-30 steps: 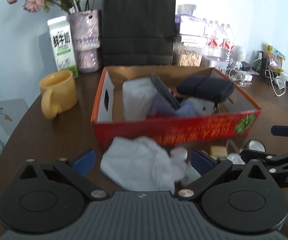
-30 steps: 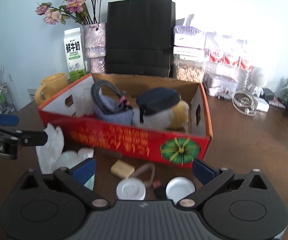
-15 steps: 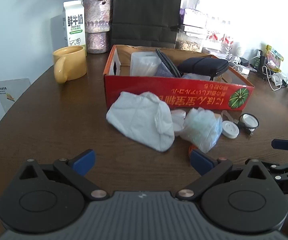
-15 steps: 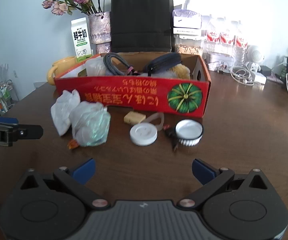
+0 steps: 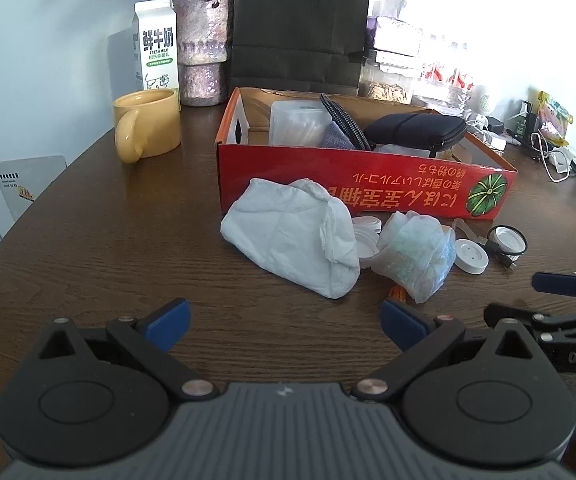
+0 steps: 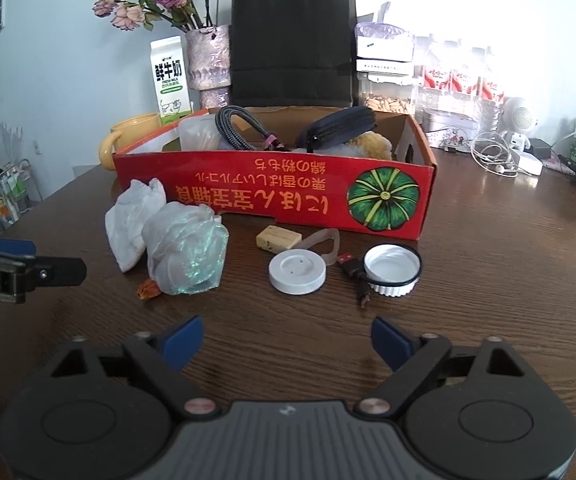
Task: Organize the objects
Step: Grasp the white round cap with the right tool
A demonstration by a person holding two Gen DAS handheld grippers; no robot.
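A red cardboard box (image 5: 367,188) (image 6: 276,184) on the brown table holds a black pouch (image 5: 415,130), a braided cable and a clear container. In front of it lie a crumpled white bag (image 5: 291,238) (image 6: 132,220), a clear plastic bag (image 5: 415,254) (image 6: 186,254), a white round disc (image 6: 296,272), a white jar lid (image 6: 392,269), a tan block (image 6: 279,237) and a small USB cable (image 6: 353,274). My left gripper (image 5: 284,322) is open over bare table, short of the bags. My right gripper (image 6: 286,340) has empty jaws that are closing, short of the disc and lid.
Behind the box stand a yellow mug (image 5: 148,124), a milk carton (image 5: 156,46), a vase of dried flowers (image 5: 204,48) and a black paper bag (image 5: 299,28). Bottles, snack packs and white cables (image 6: 495,156) crowd the far right.
Both grippers have pulled back and down from the box, so the items in front of it now lie farther ahead. The right gripper's jaws have narrowed a little.
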